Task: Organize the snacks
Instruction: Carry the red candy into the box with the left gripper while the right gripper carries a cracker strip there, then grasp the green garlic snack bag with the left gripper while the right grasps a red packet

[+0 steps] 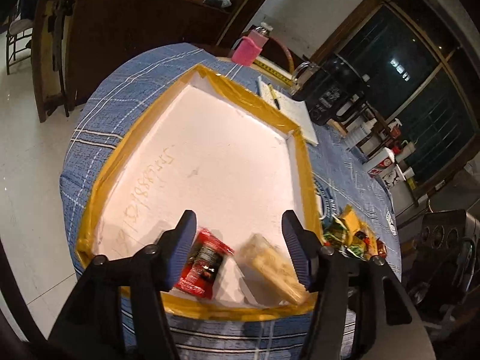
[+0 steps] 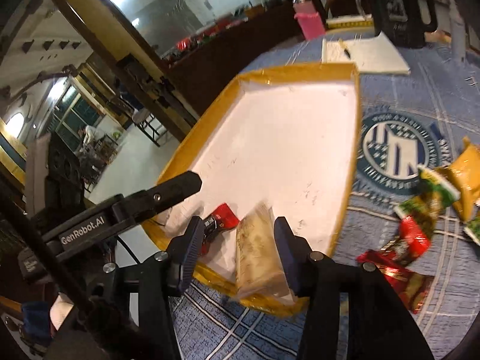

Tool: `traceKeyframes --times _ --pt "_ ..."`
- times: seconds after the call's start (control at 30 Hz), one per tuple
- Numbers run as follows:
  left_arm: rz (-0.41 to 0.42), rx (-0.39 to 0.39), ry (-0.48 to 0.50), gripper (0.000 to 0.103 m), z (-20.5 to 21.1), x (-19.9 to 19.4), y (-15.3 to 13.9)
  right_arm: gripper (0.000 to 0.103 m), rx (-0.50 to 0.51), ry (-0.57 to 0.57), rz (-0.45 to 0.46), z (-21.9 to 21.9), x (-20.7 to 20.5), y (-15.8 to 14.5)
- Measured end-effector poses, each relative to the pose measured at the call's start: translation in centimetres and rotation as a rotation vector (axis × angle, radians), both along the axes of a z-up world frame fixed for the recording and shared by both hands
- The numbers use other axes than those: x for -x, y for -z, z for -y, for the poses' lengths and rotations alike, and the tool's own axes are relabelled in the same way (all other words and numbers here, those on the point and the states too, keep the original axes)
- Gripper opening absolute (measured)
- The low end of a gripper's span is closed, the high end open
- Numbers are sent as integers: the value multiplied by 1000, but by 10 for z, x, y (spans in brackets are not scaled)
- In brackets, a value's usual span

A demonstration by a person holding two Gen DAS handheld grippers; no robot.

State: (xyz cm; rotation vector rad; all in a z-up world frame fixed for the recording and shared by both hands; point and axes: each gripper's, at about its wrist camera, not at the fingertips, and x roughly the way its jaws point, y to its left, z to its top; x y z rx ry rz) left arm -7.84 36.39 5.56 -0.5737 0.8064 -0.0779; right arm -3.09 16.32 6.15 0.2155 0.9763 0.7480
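A round table under a blue plaid tablecloth [image 1: 126, 99] stands on a pale, glossy tiled floor [image 1: 27, 156] that reflects the room light. Behind it runs a dark wooden cabinet [image 1: 126, 21] with clutter along its top, a wooden chair [image 1: 16, 39] off to its side, and white walls framed by dark timber posts — one dark-framed window [image 1: 420, 96] shows black glass with a lamp reflected in it. From the right wrist view, a bright mirrored or glazed panel [image 2: 168, 15] sits between heavy wooden beams, and a lit room with green-framed windows [image 2: 81, 111] lies beyond.
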Motion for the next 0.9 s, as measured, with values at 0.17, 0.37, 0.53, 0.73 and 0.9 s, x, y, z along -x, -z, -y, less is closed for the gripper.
traceKeyframes --times 0.17,0.37,0.53,0.73,0.9 --pt "45 -27 63 64 31 10 -17 50 -11 115 27 69 0 -9" --pt "89 -74 219 70 92 16 -32 50 28 266 11 149 2 3" --pt "70 -104 312 70 141 13 -26 50 63 253 -31 164 12 23" --pt "46 -107 324 71 159 13 -20 50 64 317 26 198 13 13" --pt "41 -148 335 71 174 2 -22 50 45 422 9 240 1 15"
